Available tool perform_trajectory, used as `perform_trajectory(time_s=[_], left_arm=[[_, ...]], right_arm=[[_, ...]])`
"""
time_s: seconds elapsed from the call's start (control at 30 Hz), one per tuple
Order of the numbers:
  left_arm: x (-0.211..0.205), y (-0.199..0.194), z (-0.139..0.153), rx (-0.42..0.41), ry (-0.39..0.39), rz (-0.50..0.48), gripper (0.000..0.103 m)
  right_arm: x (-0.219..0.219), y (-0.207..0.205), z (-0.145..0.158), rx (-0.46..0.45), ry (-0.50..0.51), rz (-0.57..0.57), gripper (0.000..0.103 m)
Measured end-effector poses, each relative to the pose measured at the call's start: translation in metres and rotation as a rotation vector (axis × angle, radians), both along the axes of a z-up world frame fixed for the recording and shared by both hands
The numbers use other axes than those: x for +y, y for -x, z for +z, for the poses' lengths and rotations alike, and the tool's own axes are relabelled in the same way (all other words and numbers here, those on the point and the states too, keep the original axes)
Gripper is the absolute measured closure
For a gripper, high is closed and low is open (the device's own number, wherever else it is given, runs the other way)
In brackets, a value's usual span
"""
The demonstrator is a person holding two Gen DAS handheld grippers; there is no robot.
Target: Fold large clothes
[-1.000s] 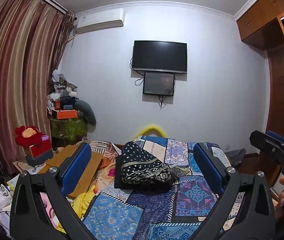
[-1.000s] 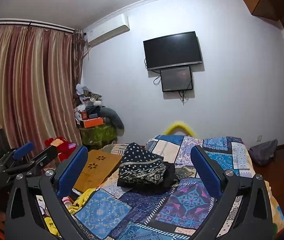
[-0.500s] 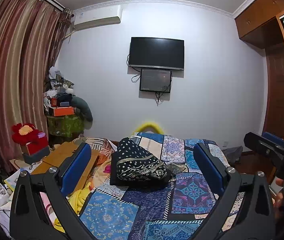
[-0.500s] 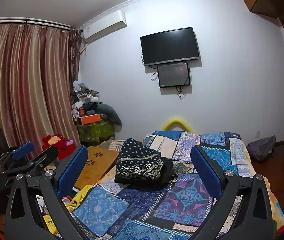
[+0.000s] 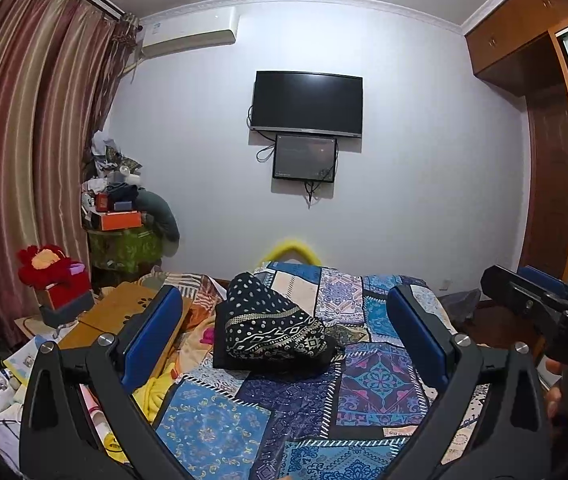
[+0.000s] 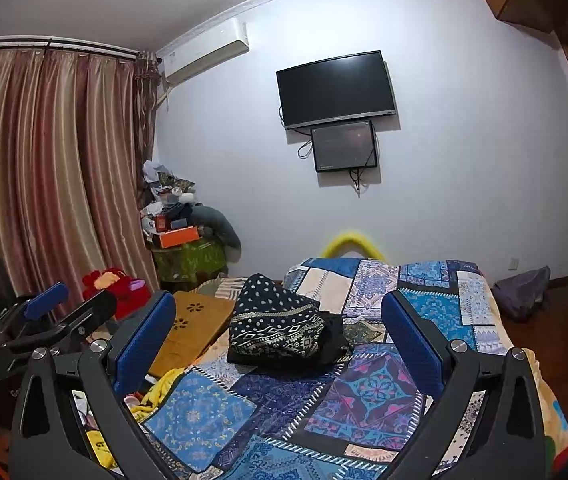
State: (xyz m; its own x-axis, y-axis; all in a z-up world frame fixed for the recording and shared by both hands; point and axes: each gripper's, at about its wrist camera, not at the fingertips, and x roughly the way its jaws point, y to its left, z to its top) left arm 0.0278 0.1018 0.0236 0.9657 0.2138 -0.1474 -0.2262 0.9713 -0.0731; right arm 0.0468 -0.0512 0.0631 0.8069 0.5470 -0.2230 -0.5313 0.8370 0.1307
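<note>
A black garment with white dots and geometric bands [image 5: 271, 328] lies bunched in a heap on the blue patchwork bedspread [image 5: 376, 376], near the bed's middle; it also shows in the right wrist view [image 6: 279, 326]. My left gripper [image 5: 284, 336] is open and empty, held above the near part of the bed, well short of the garment. My right gripper [image 6: 277, 340] is open and empty too, at about the same distance. The right gripper shows at the right edge of the left wrist view [image 5: 540, 304], and the left gripper at the left edge of the right wrist view [image 6: 43, 320].
A wooden lap table [image 5: 123, 316] and yellow cloth [image 5: 155, 392] lie at the bed's left side. A red plush toy [image 5: 47, 268] and a cluttered green stand [image 5: 123, 240] are by the curtain. A TV [image 5: 308, 104] hangs on the far wall; a wardrobe [image 5: 548, 160] stands right.
Both views have tilted slightly upward, so the bed and garment sit lower in the frames. Both grippers stay open and the garment has not moved.
</note>
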Motion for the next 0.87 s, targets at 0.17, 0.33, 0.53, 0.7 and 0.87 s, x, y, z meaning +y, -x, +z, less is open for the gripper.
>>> perform_trajectory(time_s=[0.17, 0.33, 0.53, 0.7, 0.87], left_arm=[[0.0012, -0.001, 0.0, 0.008, 0.016, -0.029, 0.001], [0.0024, 0.0, -0.0001, 0.005, 0.027, -0.039, 0.001], [0.0058, 0.0006, 0.0001, 0.0, 0.056, -0.032, 0.001], [0.0092, -0.0009, -0.0011, 0.007, 0.066, -0.03, 0.001], [0.0093, 0.0003, -0.0026, 0.011, 0.066, -0.034, 0.001]], right_arm=[[-0.002, -0.0007, -0.0003, 0.0, -0.001, -0.005, 0.001], [0.0, -0.001, -0.0012, -0.001, 0.007, -0.011, 0.001], [0.0017, -0.0017, -0.001, -0.003, 0.013, -0.016, 0.001], [0.0014, -0.0038, -0.0036, 0.0, 0.015, -0.027, 0.001], [0.0023, -0.0027, -0.0058, 0.003, 0.019, -0.029, 0.001]])
